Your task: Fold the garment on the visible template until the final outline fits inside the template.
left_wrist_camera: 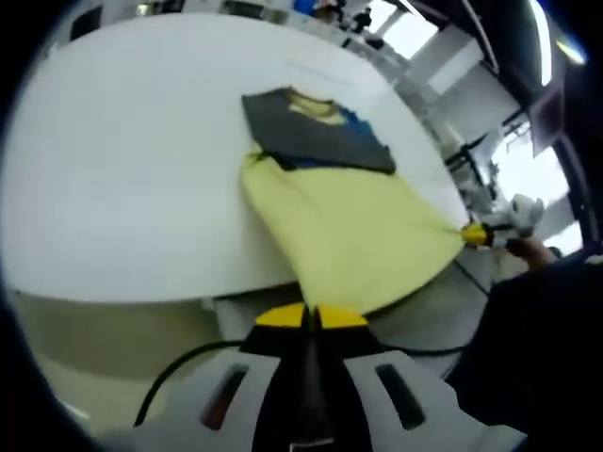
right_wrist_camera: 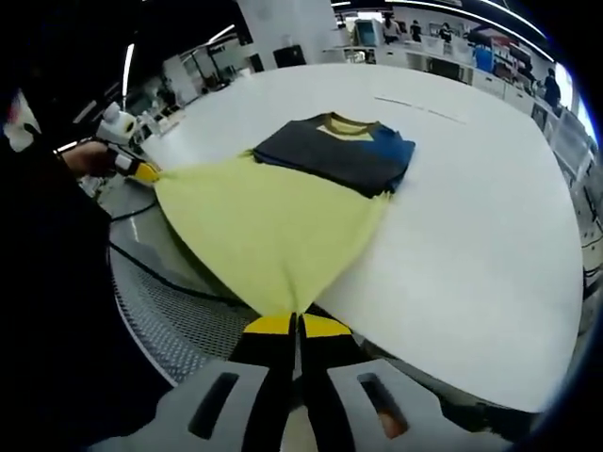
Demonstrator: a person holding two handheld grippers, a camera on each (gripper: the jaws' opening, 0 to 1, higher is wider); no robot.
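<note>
Close up, the left gripper (left_wrist_camera: pixel 309 315) is pinched tight on one corner of the yellow hem (left_wrist_camera: pixel 353 231). The right gripper (right_wrist_camera: pixel 296 325) is squeezed on the other corner, so the yellow cloth is pulled flat between them, past the table (left_wrist_camera: pixel 122 179) edge. Farther off, the shirt (right_wrist_camera: pixel 334 151) lies on the white table, its dark top part folded near the collar. I think a faint line on the table may be the template, but it is hard to see. If one corner slips, or one hand pulls harder, the fold could land crooked and stick out past the template.
</note>
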